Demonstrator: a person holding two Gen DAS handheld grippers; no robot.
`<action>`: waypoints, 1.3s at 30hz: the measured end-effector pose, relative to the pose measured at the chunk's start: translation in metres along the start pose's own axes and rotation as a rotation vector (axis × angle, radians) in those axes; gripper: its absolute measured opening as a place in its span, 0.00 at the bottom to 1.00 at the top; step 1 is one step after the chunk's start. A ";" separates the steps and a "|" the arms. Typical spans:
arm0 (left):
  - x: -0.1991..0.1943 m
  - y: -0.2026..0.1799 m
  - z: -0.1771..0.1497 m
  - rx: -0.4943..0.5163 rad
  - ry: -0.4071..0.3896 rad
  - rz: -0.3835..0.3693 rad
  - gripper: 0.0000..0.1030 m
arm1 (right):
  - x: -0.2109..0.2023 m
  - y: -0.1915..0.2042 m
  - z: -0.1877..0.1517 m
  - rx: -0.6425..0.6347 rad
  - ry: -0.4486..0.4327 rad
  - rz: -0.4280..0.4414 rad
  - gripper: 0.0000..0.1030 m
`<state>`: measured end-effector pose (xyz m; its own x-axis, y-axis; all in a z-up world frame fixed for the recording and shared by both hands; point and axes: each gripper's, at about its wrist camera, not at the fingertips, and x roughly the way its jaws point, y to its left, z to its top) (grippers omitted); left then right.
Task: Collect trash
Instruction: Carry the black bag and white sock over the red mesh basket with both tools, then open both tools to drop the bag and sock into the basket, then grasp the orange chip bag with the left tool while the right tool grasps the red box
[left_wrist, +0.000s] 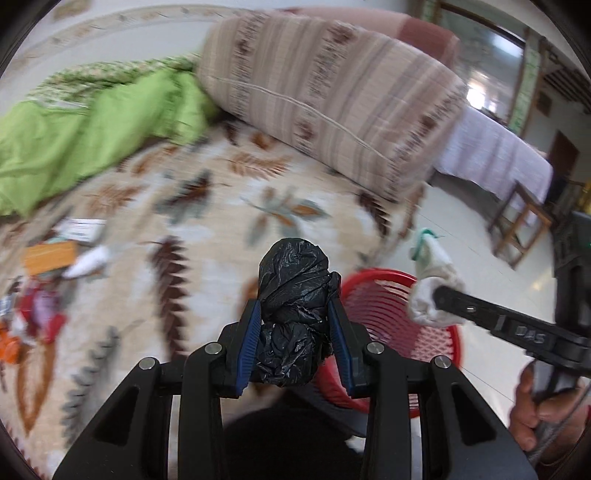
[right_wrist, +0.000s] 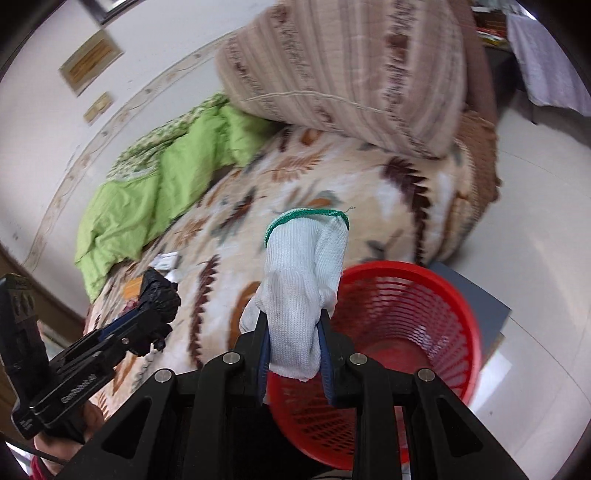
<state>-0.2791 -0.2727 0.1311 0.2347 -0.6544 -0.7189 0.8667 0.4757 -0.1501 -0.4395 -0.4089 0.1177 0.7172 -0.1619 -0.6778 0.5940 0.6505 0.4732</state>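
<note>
Firmly between left gripper (left_wrist: 295, 325) jaws: black bag (left_wrist: 293, 291).

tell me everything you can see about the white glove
The white glove is a knitted cotton-looking work glove with a green-edged cuff, faintly soiled with grey smudges. The right claw is shut on its finger end, so the open cuff stands upward. It hangs above the red mesh basket's rim, beside the leaf-patterned bed, touching only the claw.

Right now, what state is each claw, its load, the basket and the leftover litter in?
Left claw: shut on black bag.
Black bag: crumpled, held off the bed.
Right claw: shut on white glove.
White glove: held upright, cuff up, above the basket.
Red basket: upright on floor, looks empty.
Litter: lying on bed.
</note>
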 end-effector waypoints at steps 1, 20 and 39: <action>0.006 -0.009 0.000 0.011 0.016 -0.021 0.35 | 0.000 -0.007 0.000 0.013 0.004 -0.015 0.23; -0.009 0.026 -0.011 -0.062 0.009 0.032 0.58 | 0.013 0.000 0.005 -0.004 0.033 -0.025 0.42; -0.114 0.232 -0.076 -0.445 -0.127 0.360 0.60 | 0.101 0.199 -0.019 -0.364 0.193 0.186 0.49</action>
<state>-0.1385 -0.0436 0.1266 0.5549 -0.4576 -0.6948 0.4604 0.8645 -0.2017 -0.2560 -0.2821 0.1328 0.6979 0.1014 -0.7089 0.2700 0.8796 0.3916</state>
